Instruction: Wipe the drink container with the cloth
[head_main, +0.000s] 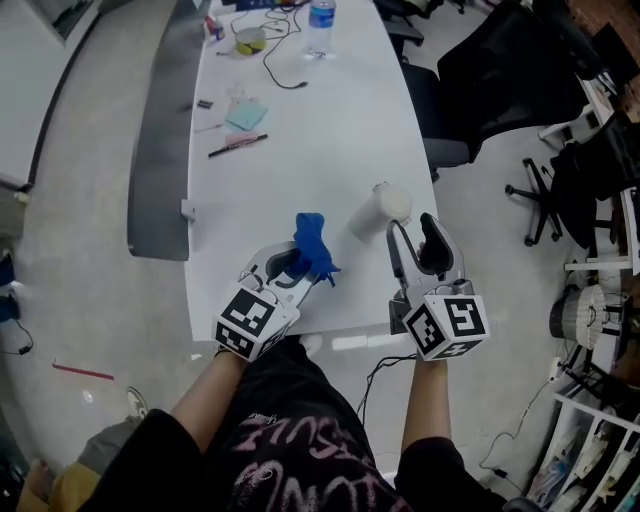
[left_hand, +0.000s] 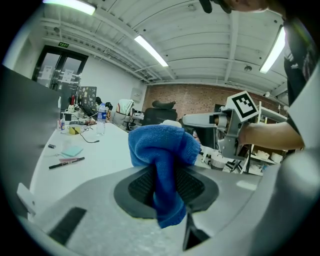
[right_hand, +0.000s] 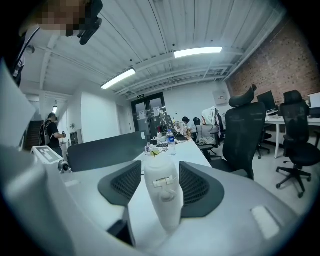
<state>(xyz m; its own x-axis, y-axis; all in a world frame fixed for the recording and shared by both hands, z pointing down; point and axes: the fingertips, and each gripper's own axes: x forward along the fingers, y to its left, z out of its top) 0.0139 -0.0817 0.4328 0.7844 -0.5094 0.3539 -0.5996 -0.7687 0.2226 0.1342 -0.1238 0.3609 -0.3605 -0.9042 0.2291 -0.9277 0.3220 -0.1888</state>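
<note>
Closest to the head camera were the person's forearms and the 2 marker cubes, with both tools reaching over the near edge of the white desk (head_main: 320, 130). The left tool (head_main: 300, 268) was clamped on the blue cloth (head_main: 312, 245). Its own view showed the fabric pinched between the 2 pads, a bunched fold rising above them and a tail hanging below.

The right tool (head_main: 418, 245) stood wide apart and gripped nothing. The white drink container (head_main: 380, 210) stood upright on the desk at about 10 o'clock of that tool's tips. In the right tool's view it lined up with the gap between the pads but sat ahead of them, so I read it as framed, not held. From the cloth the container lay at about 2 o'clock, near but apart, and no fabric touched it.

By my reading, the preparation was done: the cloth was in the grip and the container within reach of both tools. The wiping contact itself was left to make, and the container would likely need steadying first. Whether any of its surface had been wiped already, I could not tell.
</note>
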